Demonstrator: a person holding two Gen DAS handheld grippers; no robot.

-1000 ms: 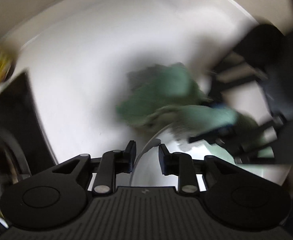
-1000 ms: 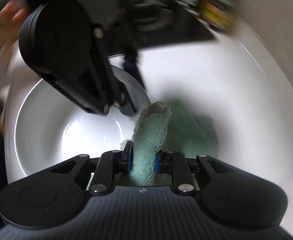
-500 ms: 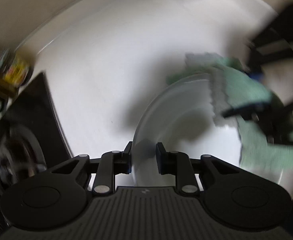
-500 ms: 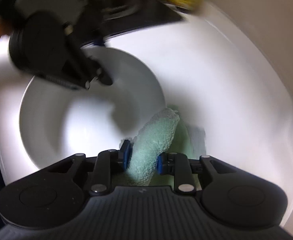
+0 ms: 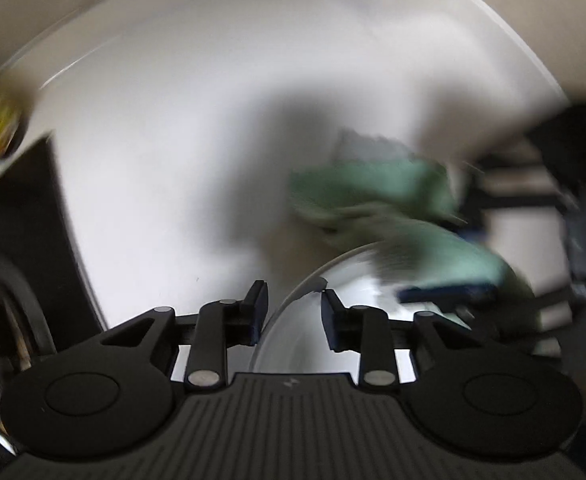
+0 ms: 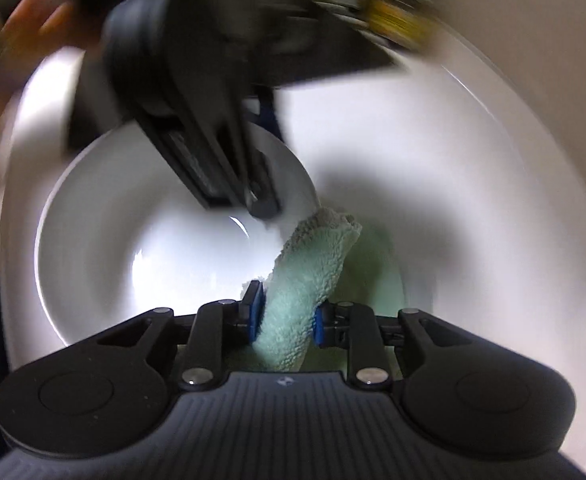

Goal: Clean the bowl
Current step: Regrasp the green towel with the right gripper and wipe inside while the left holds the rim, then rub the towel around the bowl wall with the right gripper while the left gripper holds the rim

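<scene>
A white bowl (image 6: 105, 240) stands tilted on a white counter. My left gripper (image 5: 293, 308) is shut on the bowl's rim (image 5: 285, 312), one finger inside and one outside; it also shows in the right wrist view (image 6: 261, 200) at the bowl's far rim. My right gripper (image 6: 287, 316) is shut on a green fluffy cloth (image 6: 305, 280) whose end lies over the bowl's right rim. In the left wrist view the cloth (image 5: 393, 196) is blurred, above the bowl.
A white counter (image 5: 153, 160) lies all around. A black stove top (image 5: 17, 220) is at the left. Blurred yellow packages (image 6: 397, 4) stand at the counter's back. A wall rises behind the counter.
The cloth has swept back and forth along the bowl's rim. The left gripper has kept hold of the rim while the bowl tilted and shifted in view.
</scene>
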